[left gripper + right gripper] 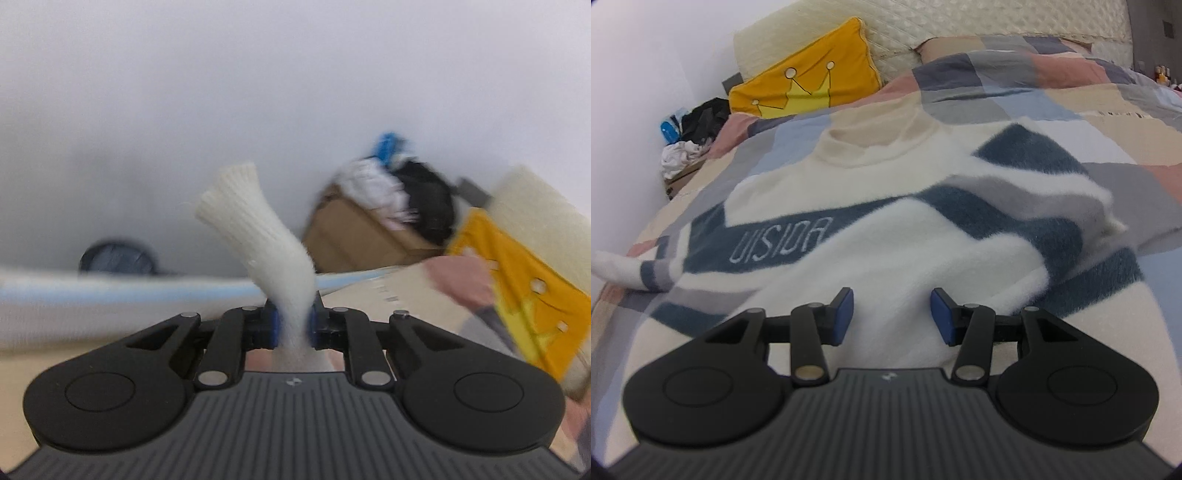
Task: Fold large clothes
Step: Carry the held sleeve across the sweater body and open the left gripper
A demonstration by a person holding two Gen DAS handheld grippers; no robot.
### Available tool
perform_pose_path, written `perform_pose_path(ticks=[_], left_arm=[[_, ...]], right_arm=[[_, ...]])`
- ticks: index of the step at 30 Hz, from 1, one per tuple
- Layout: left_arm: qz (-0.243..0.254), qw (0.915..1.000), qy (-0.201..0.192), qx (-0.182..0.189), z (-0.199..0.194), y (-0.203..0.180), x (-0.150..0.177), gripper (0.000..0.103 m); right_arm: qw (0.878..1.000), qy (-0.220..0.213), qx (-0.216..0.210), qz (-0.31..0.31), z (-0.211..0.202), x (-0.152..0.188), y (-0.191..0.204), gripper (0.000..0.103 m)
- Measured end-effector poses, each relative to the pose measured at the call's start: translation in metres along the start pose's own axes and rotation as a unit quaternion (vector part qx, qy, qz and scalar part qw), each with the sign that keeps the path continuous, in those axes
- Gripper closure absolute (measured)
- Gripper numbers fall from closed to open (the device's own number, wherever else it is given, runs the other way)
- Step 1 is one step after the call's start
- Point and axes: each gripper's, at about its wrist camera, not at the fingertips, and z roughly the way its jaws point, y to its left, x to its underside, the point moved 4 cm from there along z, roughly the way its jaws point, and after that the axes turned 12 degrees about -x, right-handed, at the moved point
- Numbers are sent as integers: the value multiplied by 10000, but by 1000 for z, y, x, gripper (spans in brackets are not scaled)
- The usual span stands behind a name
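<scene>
Sweater cuff first: a white ribbed knit cuff, the end of a sleeve, stands up out of the left gripper in the left wrist view. The blue pads press in on the knit from both sides, so the claw is pinching the sleeve just below the cuff, and the free end curves up and to the left against a plain white wall. Behind it a pale blue-and-white edge of fabric runs across the picture, blurred. To the right stands a brown cardboard box stuffed with white and black clothes, with something blue on top. At the far right a yellow cushion with a crown drawn on it leans against a cream quilted headboard. A dark round object sits low on the left; I cannot tell what it is.

In the right wrist view the fuzzy white sweater with dark blue and grey bands lies spread, front up, on a bed covered by a checked quilt in pink, blue, grey and beige. Its collar points toward the headboard, and pale lettering crosses the blue chest band. One sleeve is folded over the body on the right side. The right gripper hovers just over the white lower part of the sweater with its fingers spread apart and nothing between them. The yellow crown cushion rests at the head of the bed, upper left.
</scene>
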Motion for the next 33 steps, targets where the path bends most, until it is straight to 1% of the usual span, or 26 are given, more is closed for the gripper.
perform_pose_path(ticks=[3,6,9,11,14,16,19,22,23,25,28,30,31,33], left_arm=[[429,9977,-350,402,-46,-40,-20,86],[488,9937,-545,850,-98,-71,-31,86],[677,9864,-672,1336,-147,-103,-35,86],[790,9799,-705,1691,-182,-123,-31,86],[969,9678,-673,2223,-229,-151,-21,86],[1305,9589,-715,2416,-259,-172,-10,86],[1646,9437,-857,2737,-297,-199,8,87],[1880,9261,-739,3186,-330,-224,33,87],[1950,9207,-691,3309,-331,-238,40,87],[2168,9057,-637,3588,-347,-255,70,87],[2490,8864,-435,3879,-368,-258,124,86],[2743,8729,-295,4024,-379,-254,169,86],[2799,8680,-219,4096,-390,-241,193,86],[2934,8585,51,4205,-392,-236,241,86]], right_arm=[[9998,-97,-63,162,-9,-3,-5,53],[9991,-386,135,142,-25,-7,-9,53],[9983,-514,140,230,-37,-10,-15,53],[9977,-572,103,343,-42,-12,-18,53],[9969,-664,115,397,-48,-14,-21,53],[9959,-748,137,486,-54,-16,-25,53],[9927,-1045,259,545,-69,-19,-32,53],[9901,-1224,357,580,-82,-20,-39,53],[9893,-1259,389,631,-85,-20,-42,53],[9877,-1288,382,798,-90,-20,-50,53],[9848,-1352,499,964,-97,-19,-60,53],[9826,-1424,636,1011,-101,-20,-66,53],[9814,-1451,700,1045,-103,-20,-69,53],[9786,-1512,836,1118,-107,-21,-77,53]])
